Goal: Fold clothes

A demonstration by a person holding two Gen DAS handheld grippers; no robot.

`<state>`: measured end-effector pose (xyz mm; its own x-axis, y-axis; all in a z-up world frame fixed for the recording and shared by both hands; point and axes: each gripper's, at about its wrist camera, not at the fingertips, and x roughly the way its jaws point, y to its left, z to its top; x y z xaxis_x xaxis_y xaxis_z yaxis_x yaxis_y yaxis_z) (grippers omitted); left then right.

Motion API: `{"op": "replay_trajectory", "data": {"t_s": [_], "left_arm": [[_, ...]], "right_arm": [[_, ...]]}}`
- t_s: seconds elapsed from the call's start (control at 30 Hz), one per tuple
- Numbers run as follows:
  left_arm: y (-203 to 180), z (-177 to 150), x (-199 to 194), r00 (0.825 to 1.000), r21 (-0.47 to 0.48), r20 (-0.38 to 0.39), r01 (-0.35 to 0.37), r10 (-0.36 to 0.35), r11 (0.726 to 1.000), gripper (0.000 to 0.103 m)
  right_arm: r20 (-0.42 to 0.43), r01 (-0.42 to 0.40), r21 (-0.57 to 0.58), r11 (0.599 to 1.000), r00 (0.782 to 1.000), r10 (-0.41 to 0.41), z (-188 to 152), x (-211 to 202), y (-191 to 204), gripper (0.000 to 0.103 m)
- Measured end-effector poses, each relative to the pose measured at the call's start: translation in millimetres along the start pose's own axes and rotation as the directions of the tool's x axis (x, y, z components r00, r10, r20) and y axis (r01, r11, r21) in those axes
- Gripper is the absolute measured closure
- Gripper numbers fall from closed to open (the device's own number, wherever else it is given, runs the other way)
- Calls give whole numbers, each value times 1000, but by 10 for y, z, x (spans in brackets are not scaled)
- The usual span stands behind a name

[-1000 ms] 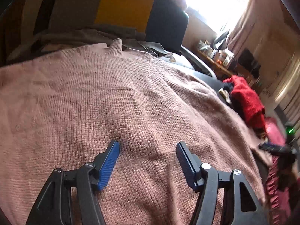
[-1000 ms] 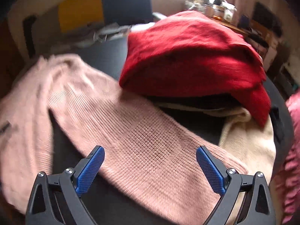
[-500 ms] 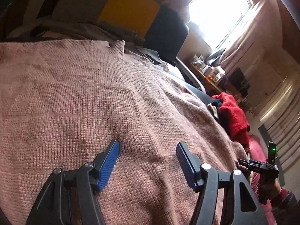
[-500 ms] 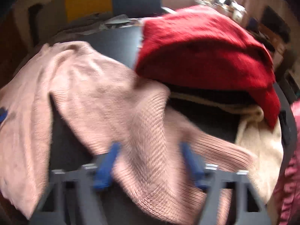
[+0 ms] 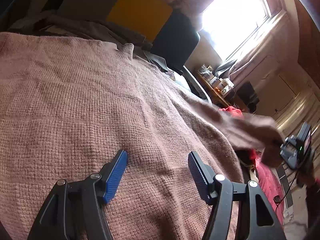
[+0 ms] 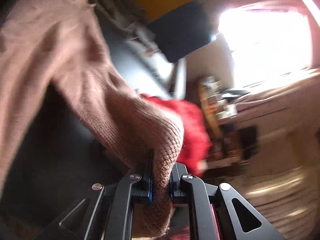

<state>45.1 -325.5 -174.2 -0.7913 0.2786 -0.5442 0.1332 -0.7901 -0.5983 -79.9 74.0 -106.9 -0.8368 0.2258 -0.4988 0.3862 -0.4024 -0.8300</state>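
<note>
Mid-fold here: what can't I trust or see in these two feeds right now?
- Right wrist view: motion blur smears the red garment and the shelf clutter.
- Right wrist view: the right tongs are shut on the pink sweater sleeve; the knit covers their pads.
- Left wrist view: the sweater body fills the frame, hiding the surface beneath; the left tongs are open.
- Left wrist view: window glare washes out detail.

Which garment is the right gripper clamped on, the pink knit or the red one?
The pink knit sweater: the right gripper pinches its sleeve end between shut jaws. The red garment lies behind it, untouched.
</note>
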Motion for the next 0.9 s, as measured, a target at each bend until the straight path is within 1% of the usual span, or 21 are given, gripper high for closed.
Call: {"op": "replay_trajectory", "data": {"t_s": [0.03, 0.1, 0.2, 0.27, 0.33, 0.4, 0.43, 0.47, 0.5, 0.53, 0.6, 0.63, 0.67, 0.7, 0.73, 0.77, 0.8, 0.83, 0.87, 0.9], "left_arm": [[6, 1, -1, 1000, -1, 0, 2, -2, 1000, 39], [15, 1, -7, 1000, -2, 0, 1, -1, 1000, 39], [17, 1, -10, 1000, 1, -1, -1, 1, 1000, 39], [23, -2, -15, 1000, 2, -2, -3, 3, 1000, 39], [28, -4, -15, 1000, 2, -3, -2, 2, 1000, 39], [15, -13, -15, 1000, 1, -3, -3, 3, 1000, 39], [15, -15, -16, 1000, 1, -3, -3, 3, 1000, 39], [14, -16, -18, 1000, 1, -3, -3, 3, 1000, 39], [12, -17, -18, 1000, 1, -4, -5, 5, 1000, 39], [7, -17, -17, 1000, 3, -5, -7, 7, 1000, 39], [-10, -18, -9, 1000, 8, -10, -15, 15, 1000, 39], [-22, -12, -5, 1000, 10, -15, -23, 23, 1000, 39], [-47, 4, 5, 999, 18, -28, -38, 38, 999, 39], [-79, 24, 16, 997, 30, -44, -56, 57, 998, 38], [-129, 51, 27, 995, 40, -68, -73, 76, 997, 38], [-179, 73, 24, 993, 36, -85, -74, 77, 997, 38], [-232, 77, 3, 994, 32, -91, -56, 58, 998, 38], [-290, 75, -26, 995, 32, -92, -32, 35, 999, 38], [-349, 73, -54, 996, 33, -94, -8, 11, 999, 38], [-417, 43, -78, 995, 57, -99, -3, 8, 998, 38]], "right_arm": [[6, 50, -7, 999, 999, -50, 34, -23, -134, 92], [25, 126, -10, 992, 992, -126, 73, -105, -330, 92], [-10, 118, 65, 991, 993, -118, 143, 42, -601, 92], [-58, 107, 81, 991, 993, -102, 210, 366, -686, 92], [-124, 68, 102, 992, 991, -55, 297, 754, -710, 92], [-204, 28, 120, 992, 979, -3, 310, 1156, -639, 91], [-251, 6, 115, 993, 968, 23, 292, 1376, -548, 85], [-275, 7, 99, 995, 961, 20, 267, 1490, -465, 73], [-297, 9, 83, 997, 955, 16, 242, 1600, -381, 68], [-294, 30, 74, 997, 956, -7, 231, 1618, -339, 66], [-267, 75, 88, 993, 962, -49, 182, 1446, -388, 44], [-253, 96, 105, 990, 965, -67, 201, 1353, -458, 23], [-223, 106, 134, 985, 972, -74, 202, 1231, -508, 19], [-192, 115, 163, 980, 978, -83, 201, 1107, -558, 19], [-149, 98, 197, 976, 986, -69, 251, 936, -614, 19], [-91, 41, 234, 971, 996, -20, 299, 764, -625, 17], [-31, -18, 269, 963, 999, 28, 347, 592, -634, 17], [56, -154, 317, 936, 988, 144, 389, 386, -602, 17], [144, -328, 347, 878, 944, 296, 403, 190, -507, 18], [187, -449, 365, 815, 893, 409, 403, 97, -390, 19]]}}
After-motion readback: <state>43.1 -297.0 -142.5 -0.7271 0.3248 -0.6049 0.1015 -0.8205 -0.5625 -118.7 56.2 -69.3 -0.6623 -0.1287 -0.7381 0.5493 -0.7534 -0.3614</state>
